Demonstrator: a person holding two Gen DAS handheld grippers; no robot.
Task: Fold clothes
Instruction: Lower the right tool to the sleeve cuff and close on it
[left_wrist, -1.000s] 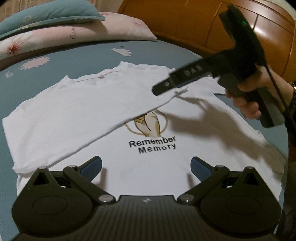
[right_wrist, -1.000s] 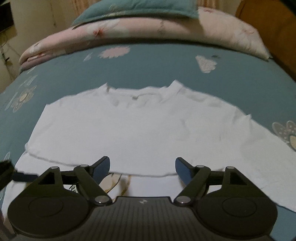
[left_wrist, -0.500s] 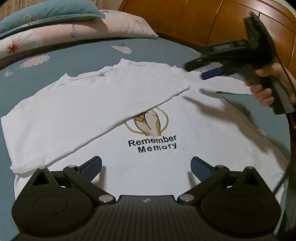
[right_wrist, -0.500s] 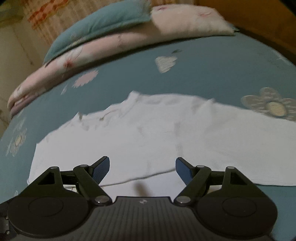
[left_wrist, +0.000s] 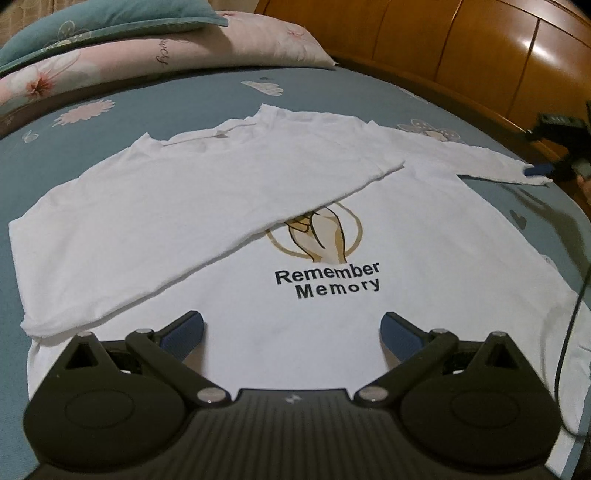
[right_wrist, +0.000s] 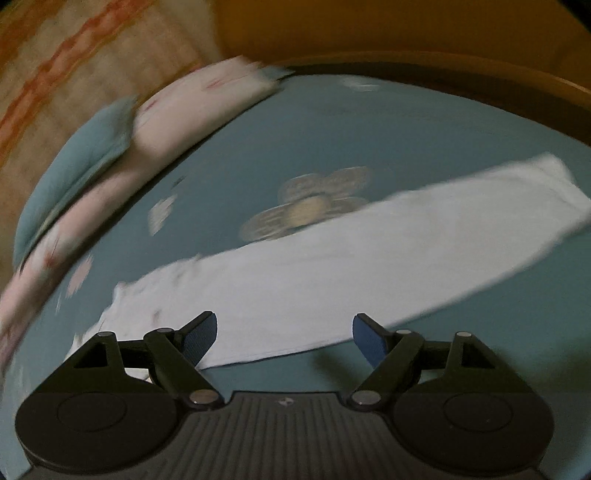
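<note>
A white long-sleeved shirt (left_wrist: 424, 236) printed "Remember Memory" lies face up on the teal bedsheet (left_wrist: 177, 92). One sleeve (left_wrist: 207, 199) is folded across the chest and covers the top of the print. The other sleeve (left_wrist: 476, 158) stretches out flat to the right. My left gripper (left_wrist: 291, 332) hovers open over the shirt's lower part with nothing between its fingers. My right gripper (left_wrist: 543, 147) is at the far right, by that sleeve's cuff. In the blurred right wrist view the right gripper (right_wrist: 284, 332) is open above the sleeve (right_wrist: 351, 266), not pressing on the cloth.
Teal and pink flowered pillows (left_wrist: 155, 48) lie at the head of the bed. A wooden bed frame (left_wrist: 461, 48) runs along the far right side. A black cable (left_wrist: 569, 332) hangs at the right edge over the shirt's hem.
My right gripper swept from above the shirt's chest out to the right, to the end of the spread sleeve, and rolled as it went. The left gripper stayed put, open.
</note>
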